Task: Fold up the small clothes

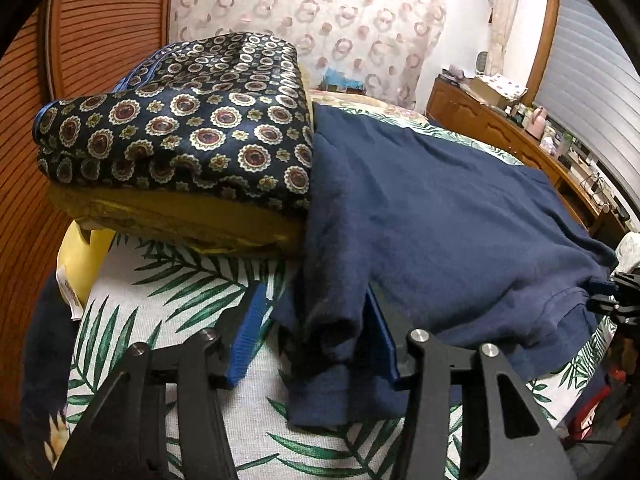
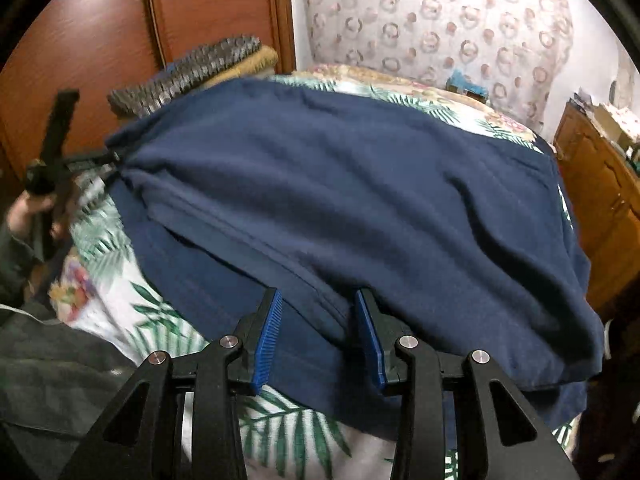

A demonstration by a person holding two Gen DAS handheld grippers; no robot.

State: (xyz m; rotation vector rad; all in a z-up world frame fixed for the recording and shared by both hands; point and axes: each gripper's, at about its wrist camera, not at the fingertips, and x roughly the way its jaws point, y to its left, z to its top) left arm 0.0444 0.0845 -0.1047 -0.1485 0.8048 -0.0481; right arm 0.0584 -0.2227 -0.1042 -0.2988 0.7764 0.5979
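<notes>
Navy knit fabric, a small sweater (image 1: 440, 216), is spread across a leaf-printed bedsheet (image 1: 192, 308), with its far side reaching toward a wooden dresser (image 1: 500, 128). The left gripper (image 1: 316, 332) is seen with its blue pads (image 1: 250, 340) set well apart; a bunched corner of the sweater lies between them, against the right-hand pad, but it is not pinched. In the right wrist view, the right gripper (image 2: 318, 334) is likewise spread wide, with the doubled hem of the sweater (image 2: 360, 200) draped between the two blue pads (image 2: 268, 340); the cloth is touched only loosely on either side. The left gripper (image 2: 102, 160) is also seen at the sweater's left corner, though blur hides the contact there.

Just beside the sweater, on its left, a folded dark cloth with medallion print (image 1: 180, 128) is stacked on a mustard-yellow folded piece (image 1: 180, 216). Both rest on the bedsheet, and the sweater's edge lies against them. A patterned curtain (image 1: 320, 20) is hung behind the bed, and a wooden door (image 2: 216, 12) is seen to the left.
</notes>
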